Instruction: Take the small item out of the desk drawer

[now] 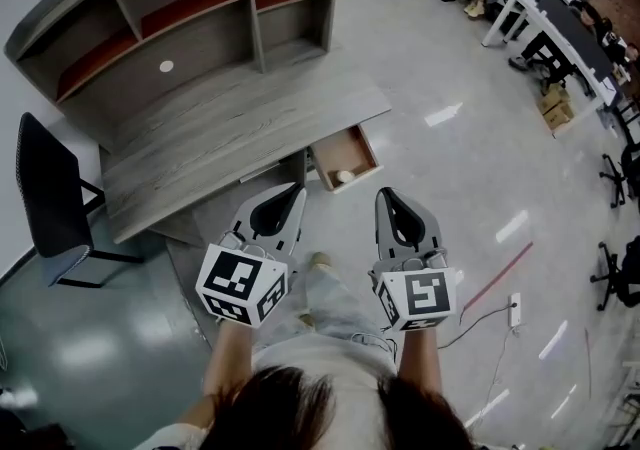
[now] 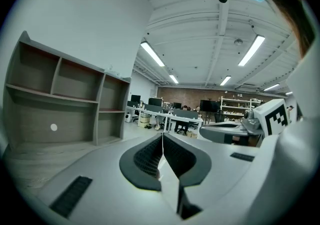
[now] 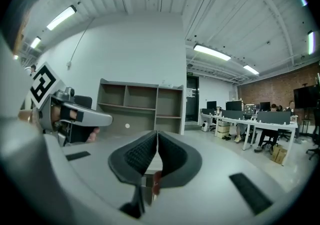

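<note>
The grey wooden desk (image 1: 230,123) has one drawer (image 1: 362,150) pulled out at its right front end. In the drawer's near corner lies a small pale round item (image 1: 344,177). Both grippers hover side by side in front of the desk, short of the drawer. My left gripper (image 1: 296,191) is to the drawer's lower left and its pads meet with nothing between them (image 2: 162,139). My right gripper (image 1: 385,195) is just below and right of the drawer, shut and empty as well (image 3: 157,136). Neither touches the drawer or the item.
A shelf hutch (image 1: 180,18) stands on the desk's back. A black chair (image 1: 50,200) is at the left. White work desks (image 1: 540,23) and office chairs line the far right. A power strip (image 1: 514,310) with its cable lies on the floor at the right.
</note>
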`<state>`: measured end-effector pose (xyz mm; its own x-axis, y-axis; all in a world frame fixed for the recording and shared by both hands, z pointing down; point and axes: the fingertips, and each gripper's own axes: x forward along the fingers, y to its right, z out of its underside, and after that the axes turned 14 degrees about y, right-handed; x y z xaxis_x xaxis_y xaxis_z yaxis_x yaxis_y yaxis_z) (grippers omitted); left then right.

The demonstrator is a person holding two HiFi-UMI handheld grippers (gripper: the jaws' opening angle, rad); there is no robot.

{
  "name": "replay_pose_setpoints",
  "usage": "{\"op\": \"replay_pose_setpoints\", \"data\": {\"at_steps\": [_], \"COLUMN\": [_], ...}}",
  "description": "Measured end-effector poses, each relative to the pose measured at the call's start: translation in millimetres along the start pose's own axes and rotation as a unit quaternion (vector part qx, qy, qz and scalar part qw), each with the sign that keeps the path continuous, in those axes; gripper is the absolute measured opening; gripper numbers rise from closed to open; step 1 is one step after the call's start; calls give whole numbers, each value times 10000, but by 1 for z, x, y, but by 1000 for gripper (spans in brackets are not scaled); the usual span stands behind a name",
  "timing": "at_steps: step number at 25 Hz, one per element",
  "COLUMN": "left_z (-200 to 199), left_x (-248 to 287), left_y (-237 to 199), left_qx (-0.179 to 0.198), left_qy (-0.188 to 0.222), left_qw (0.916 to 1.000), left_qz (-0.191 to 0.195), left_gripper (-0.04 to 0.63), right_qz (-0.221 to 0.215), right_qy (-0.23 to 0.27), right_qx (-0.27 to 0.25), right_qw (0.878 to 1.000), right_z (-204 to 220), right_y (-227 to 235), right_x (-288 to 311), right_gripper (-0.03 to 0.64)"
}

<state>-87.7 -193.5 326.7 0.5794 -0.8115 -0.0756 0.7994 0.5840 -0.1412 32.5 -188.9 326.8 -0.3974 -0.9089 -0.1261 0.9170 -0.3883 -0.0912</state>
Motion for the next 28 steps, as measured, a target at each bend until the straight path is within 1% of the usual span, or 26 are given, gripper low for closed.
{"op": "replay_pose_setpoints", "data": {"at_steps": [7,11,15,22,28], "left_z": [14,25,37,65,79], "left_x": [49,72,93,121,140], "left_y": [-30,-46,-55,-67,-83], "left_qx": [-57,-79,-93,-156,-178], "left_qy": [-113,-132,-156,-323,-409], "left_qw": [9998,9996,9993,9984,9977], "left_qz": [-159,-251,-326,-434,-515], "left_gripper": [17,17,17,17,17], "right_qz": [-246,-379,-548,-890,-1109], "right_qy": [-268,-466,-773,-1285,-1703], "right_qx": [54,209,149,70,35], "right_qw": [9993,9980,9954,9877,9791], "right_z": [41,74,110,170,217], "right_y": [21,30,41,52,55], "right_x": [50,74,91,115,135], "right_gripper": [29,29,29,29,29]}}
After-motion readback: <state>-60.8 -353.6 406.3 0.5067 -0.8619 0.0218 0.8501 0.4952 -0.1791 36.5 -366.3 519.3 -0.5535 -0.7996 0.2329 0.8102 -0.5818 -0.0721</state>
